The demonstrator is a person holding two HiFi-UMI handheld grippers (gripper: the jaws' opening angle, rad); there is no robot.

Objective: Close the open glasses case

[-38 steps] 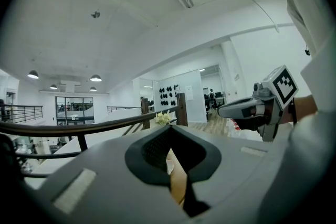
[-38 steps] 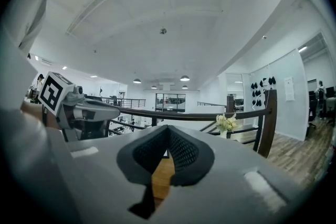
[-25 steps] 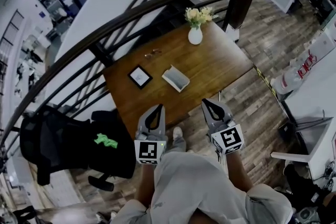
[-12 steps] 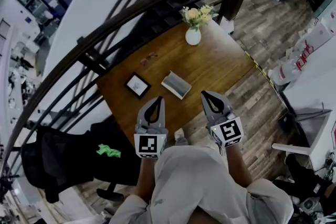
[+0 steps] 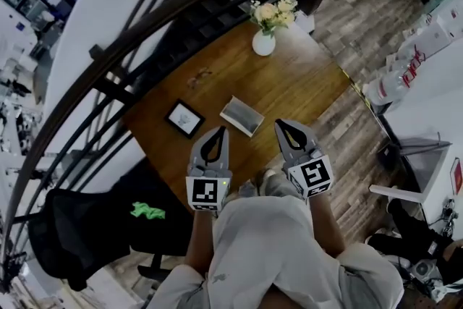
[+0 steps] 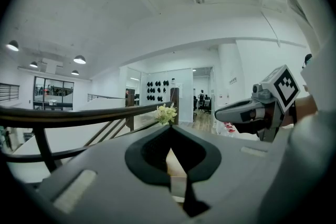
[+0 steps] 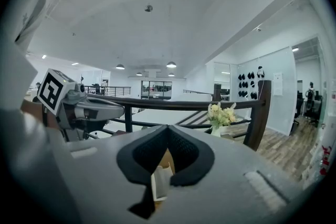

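Left gripper (image 5: 220, 130) and right gripper (image 5: 278, 124): jaws together, nothing held. Open glasses case (image 5: 241, 116) lies on the table (image 5: 304, 83) just ahead, between both grippers.

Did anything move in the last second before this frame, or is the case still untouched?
Both grippers came forward: the tips of the left gripper and right gripper now sit nearer the open glasses case. Nothing was gripped or released; both jaws stay shut and empty. The case, picture frame and vase kept their places on the table.
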